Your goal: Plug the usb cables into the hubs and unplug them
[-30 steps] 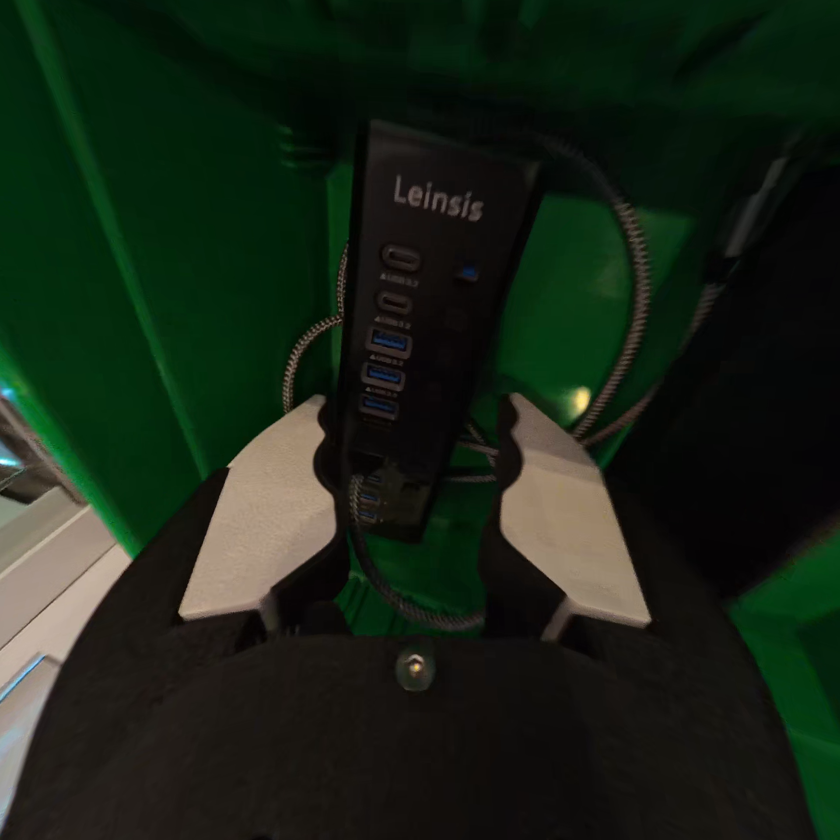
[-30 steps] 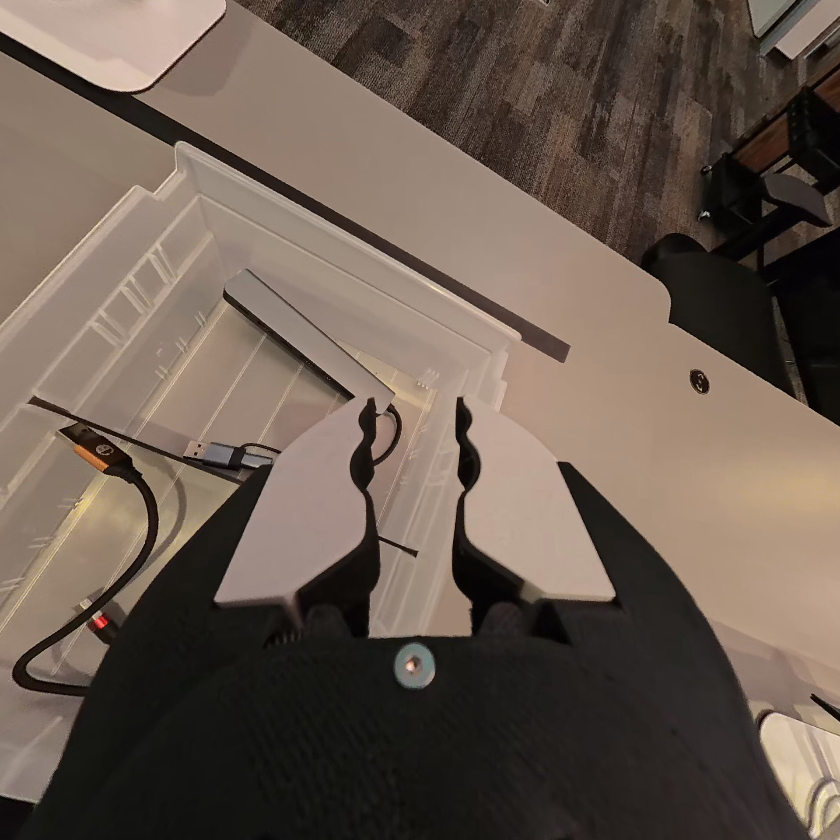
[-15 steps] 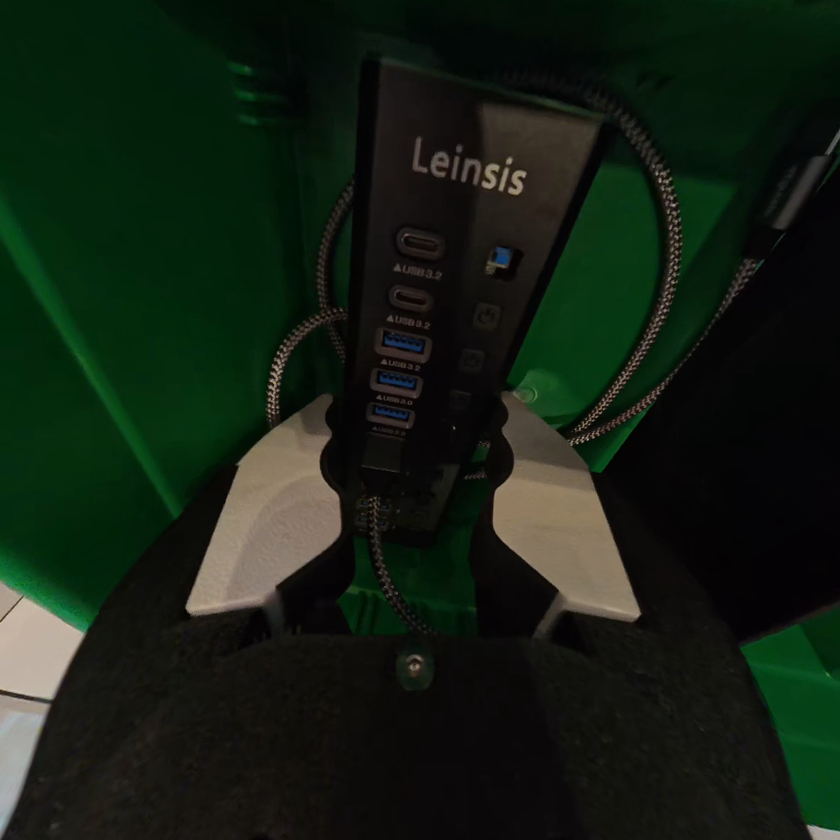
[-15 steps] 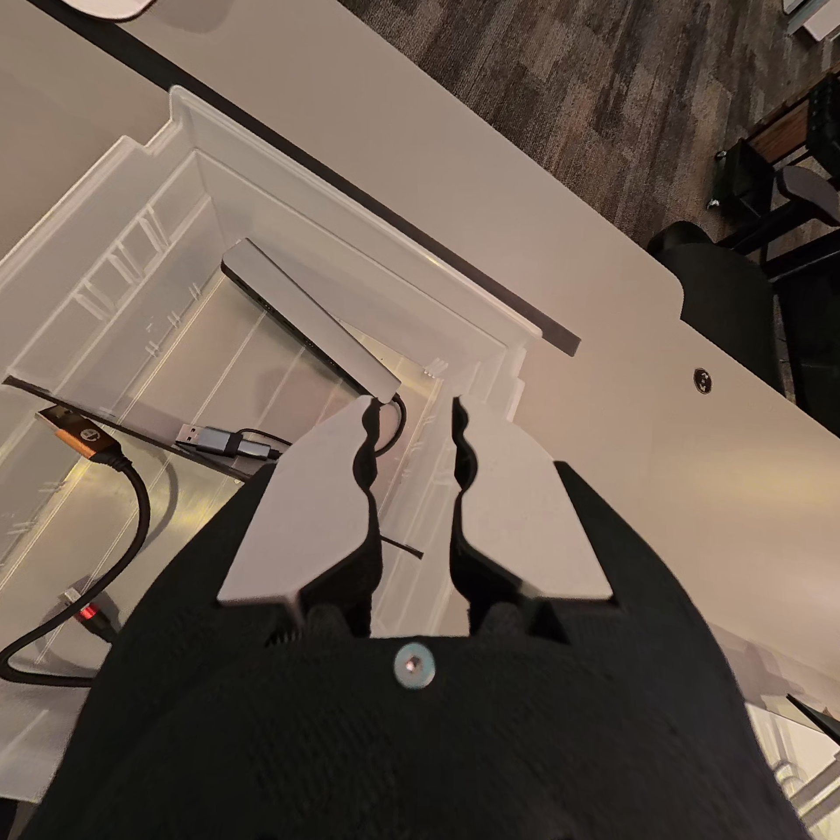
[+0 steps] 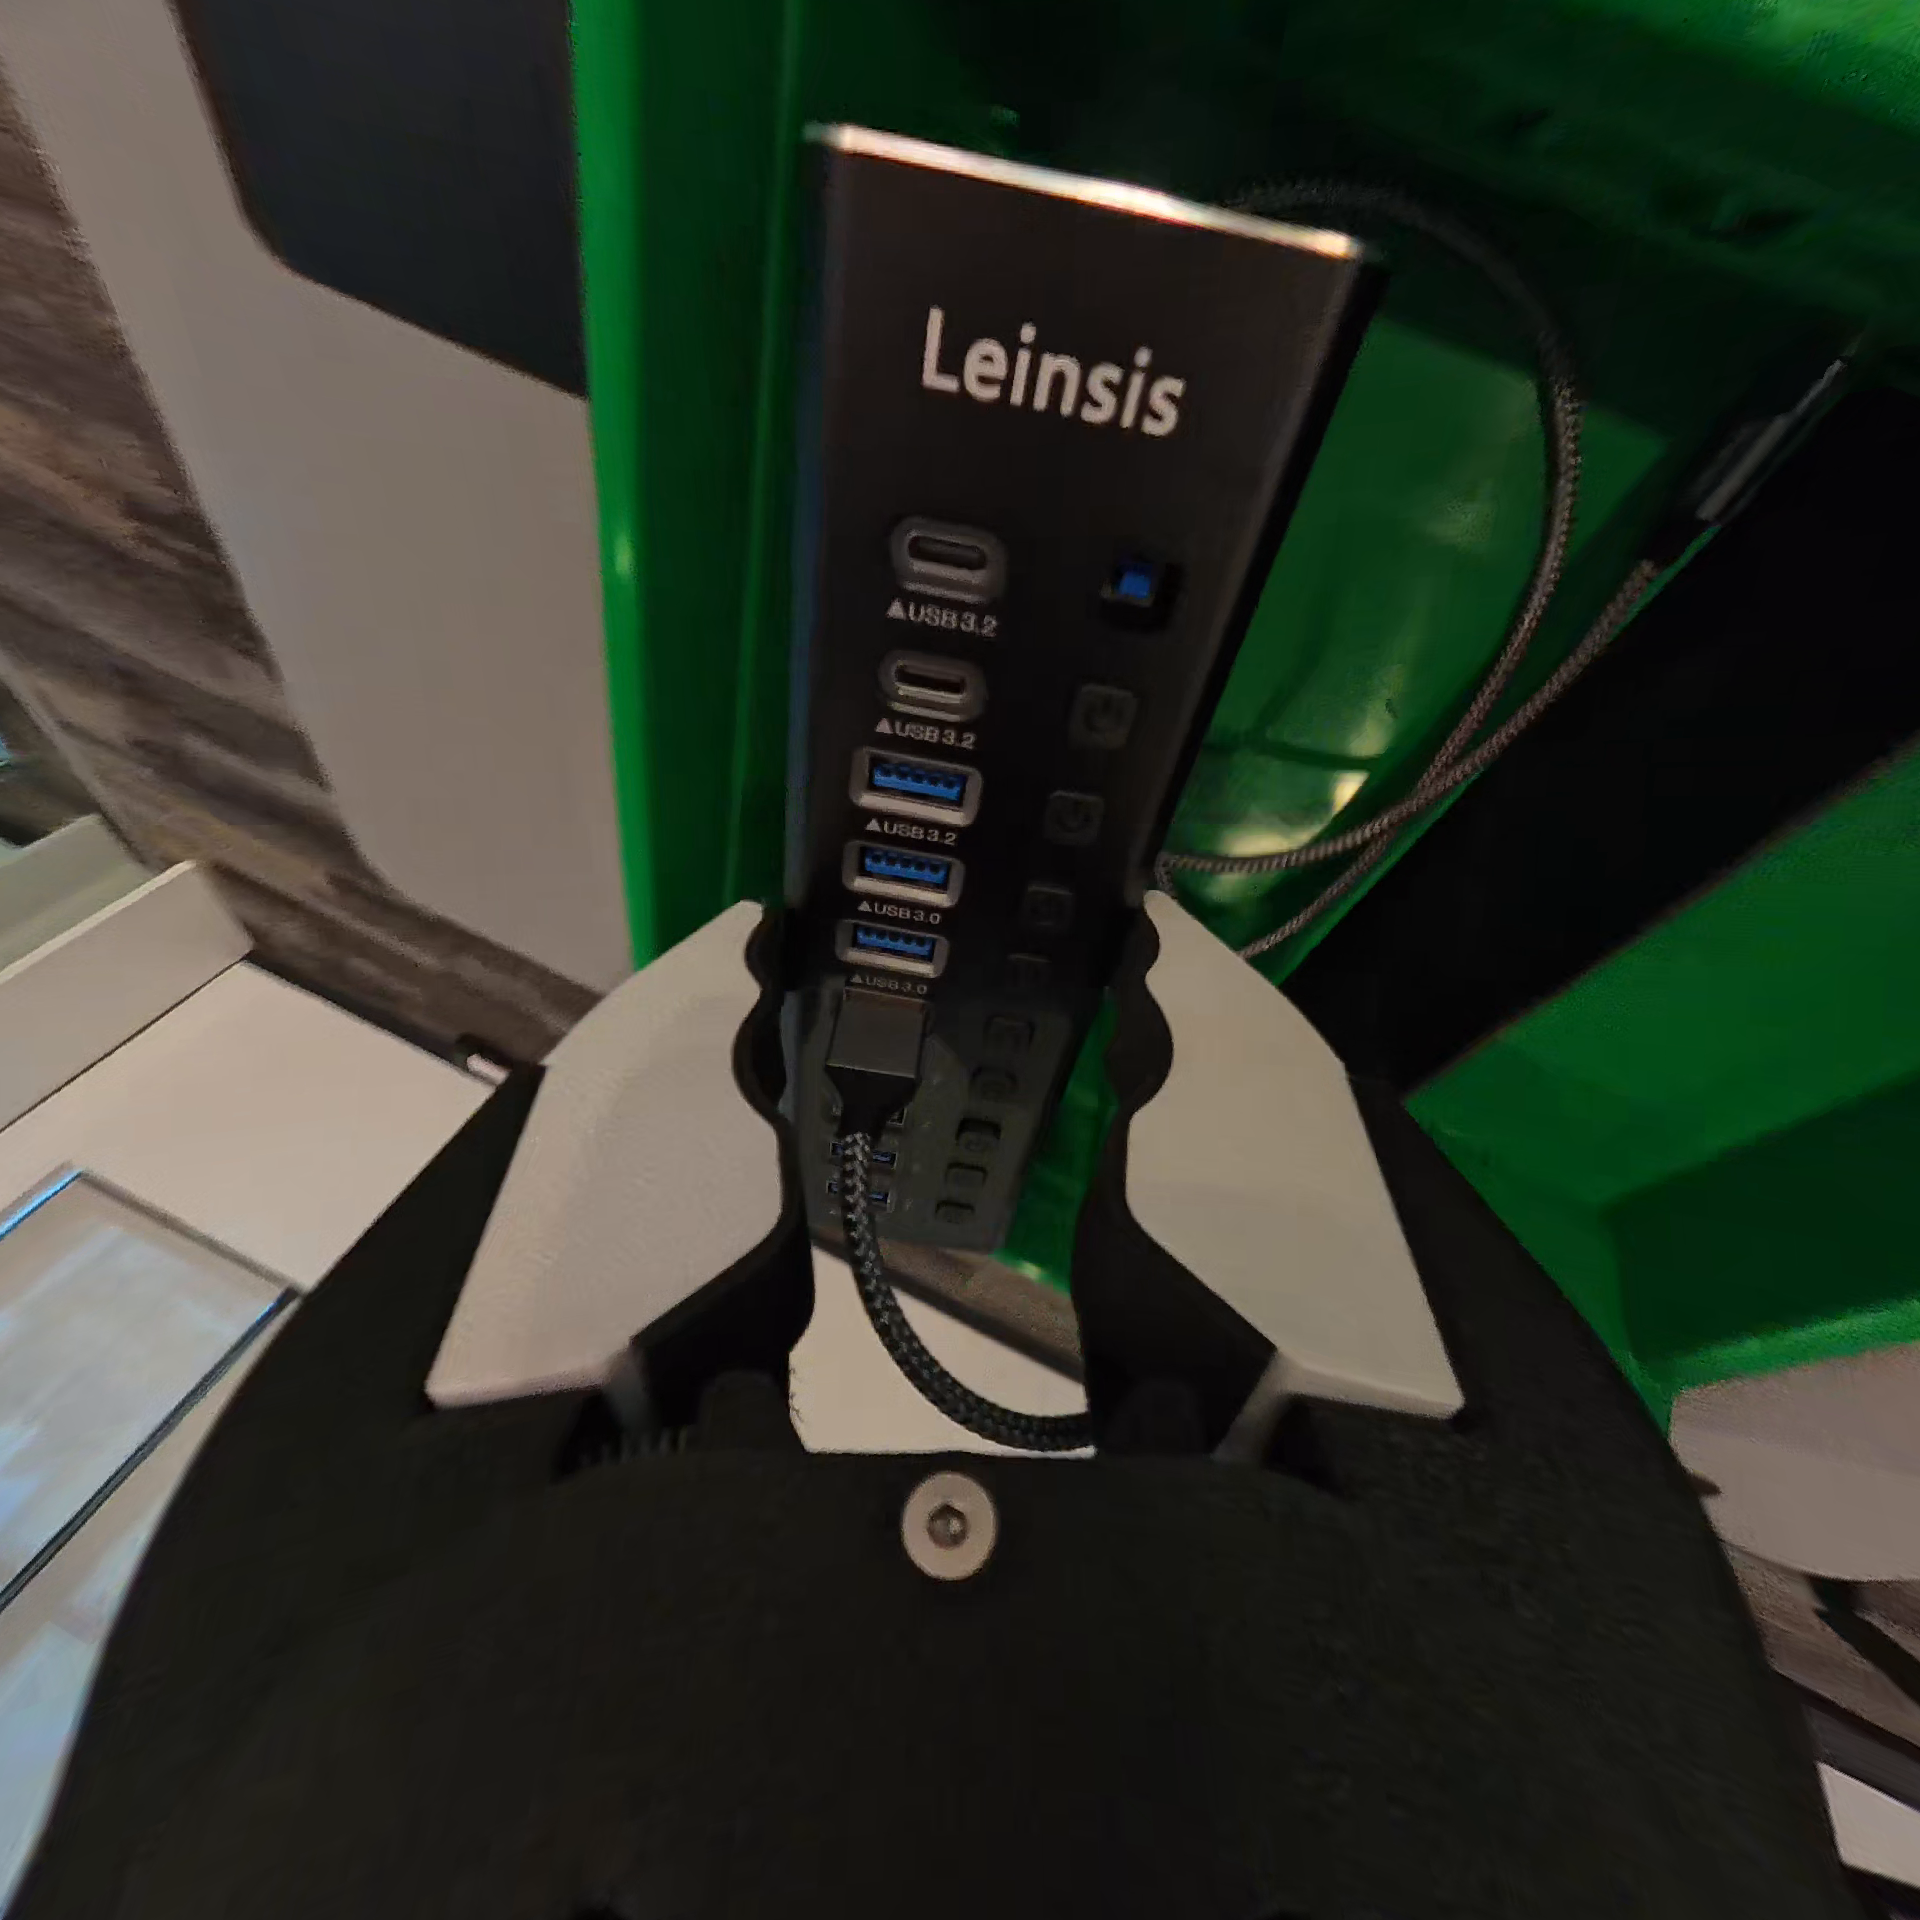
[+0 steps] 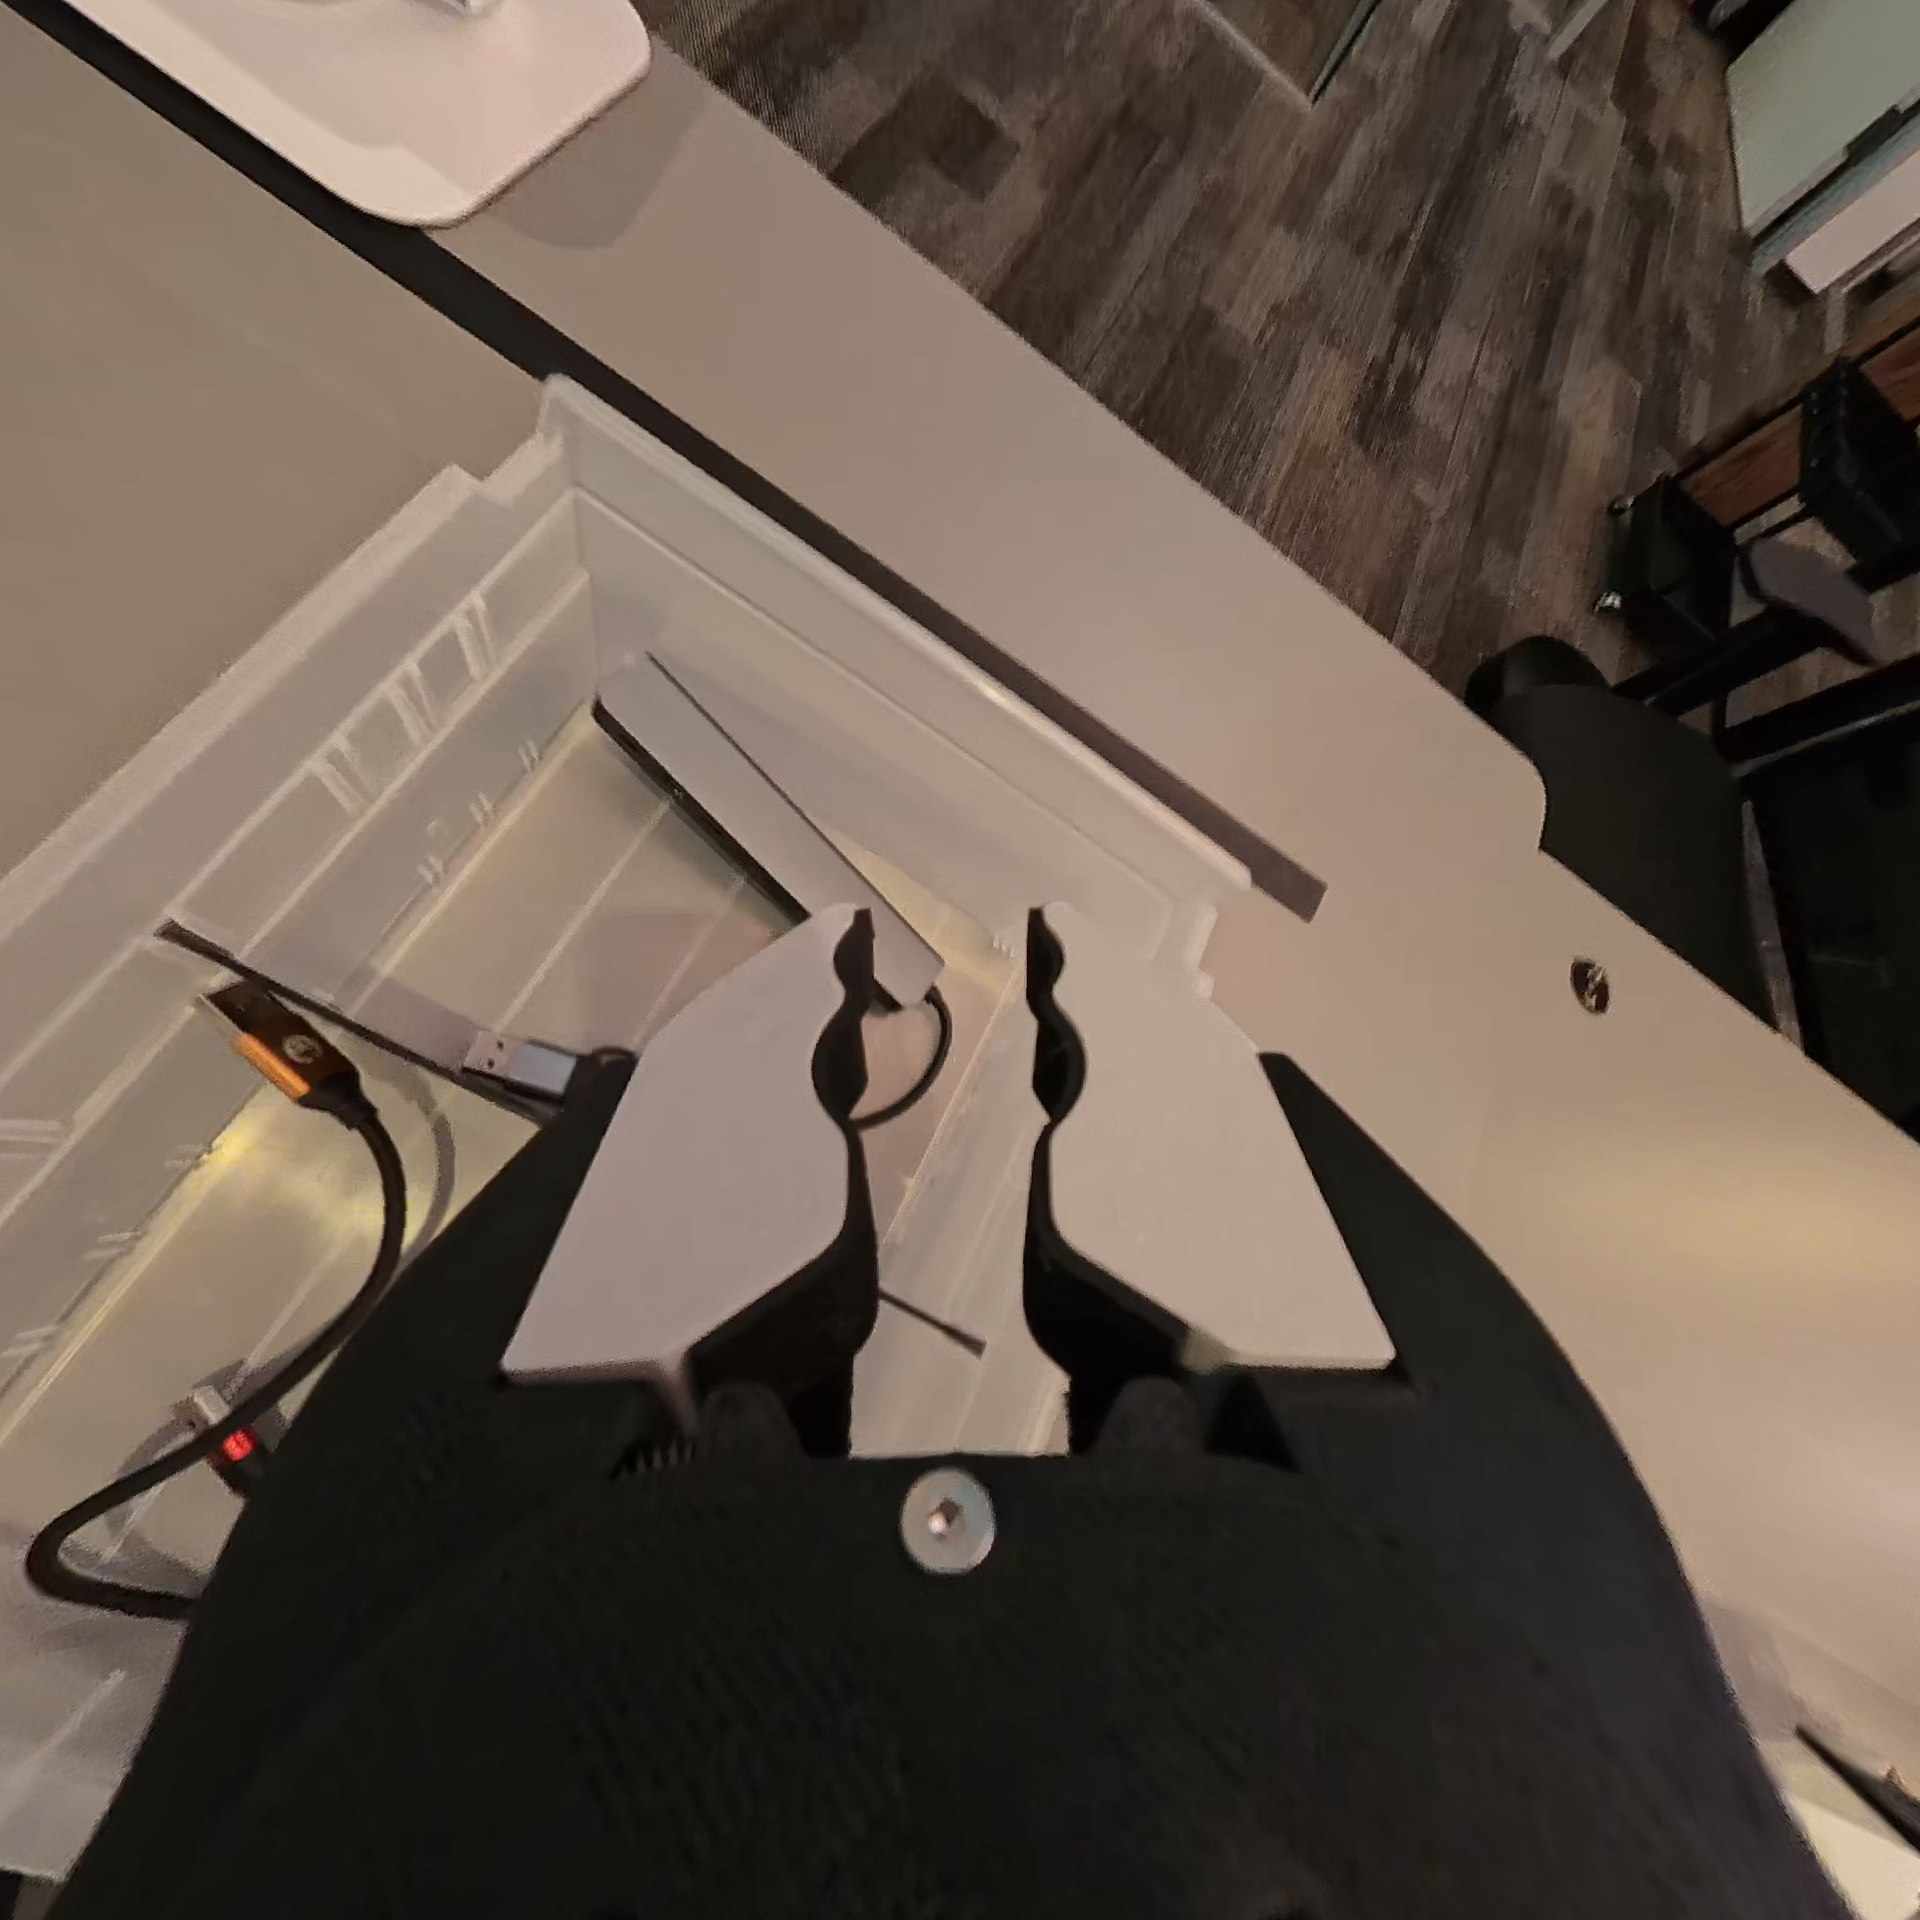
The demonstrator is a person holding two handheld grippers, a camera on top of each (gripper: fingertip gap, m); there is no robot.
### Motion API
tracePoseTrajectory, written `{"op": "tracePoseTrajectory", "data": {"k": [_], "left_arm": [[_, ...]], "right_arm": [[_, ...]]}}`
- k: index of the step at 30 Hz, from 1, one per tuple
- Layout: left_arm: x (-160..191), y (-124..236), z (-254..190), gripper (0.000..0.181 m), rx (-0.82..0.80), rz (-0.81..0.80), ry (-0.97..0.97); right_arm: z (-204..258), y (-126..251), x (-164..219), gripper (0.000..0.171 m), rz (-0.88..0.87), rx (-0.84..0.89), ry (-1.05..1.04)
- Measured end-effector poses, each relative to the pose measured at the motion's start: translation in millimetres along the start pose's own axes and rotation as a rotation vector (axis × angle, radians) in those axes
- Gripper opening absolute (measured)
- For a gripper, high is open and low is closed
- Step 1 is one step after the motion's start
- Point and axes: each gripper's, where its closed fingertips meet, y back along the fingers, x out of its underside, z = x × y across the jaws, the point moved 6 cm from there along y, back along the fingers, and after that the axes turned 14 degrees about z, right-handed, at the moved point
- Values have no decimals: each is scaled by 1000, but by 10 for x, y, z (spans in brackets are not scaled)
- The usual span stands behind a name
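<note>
My left gripper [image 5: 954,914] is shut on the sides of a black multi-port USB hub [image 5: 1039,582] and holds it up in front of a green bin [image 5: 1455,644]. A braided grey cable [image 5: 883,1278] is plugged into one of the hub's lower ports and loops back between my fingers. My right gripper [image 6: 943,914] is open and empty above a clear plastic bin [image 6: 436,748]. In that bin lie a slim silver hub [image 6: 748,810], a grey USB plug [image 6: 520,1062] and a black cable with an orange plug [image 6: 281,1049].
The clear bin stands on a pale table [image 6: 1143,582] whose far edge drops to a dark wood-pattern floor [image 6: 1299,260]. A white pad [image 6: 416,104] lies at the top left. A black chair [image 6: 1642,769] stands past the table. More braided cable [image 5: 1538,582] hangs inside the green bin.
My left gripper has closed on the black hub and lifted it out of the green bin, so table and floor show at left. My right gripper has drifted slightly over the clear bin, still open.
</note>
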Motion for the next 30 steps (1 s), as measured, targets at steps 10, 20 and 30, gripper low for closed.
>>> {"op": "tracePoseTrajectory", "data": {"k": [10,20,30], "left_arm": [[233,1254,-177,61,-177,-50,12],[-249,2556,-792,61,-319,-96,-115],[-934,2876,-1210,61,-408,-118,-188]], "right_arm": [[1027,699,-1162,33,-727,-118,261],[2464,1181,-1609,90,-1107,-378,364],[2543,1150,-1551,78,-982,-331,482]]}}
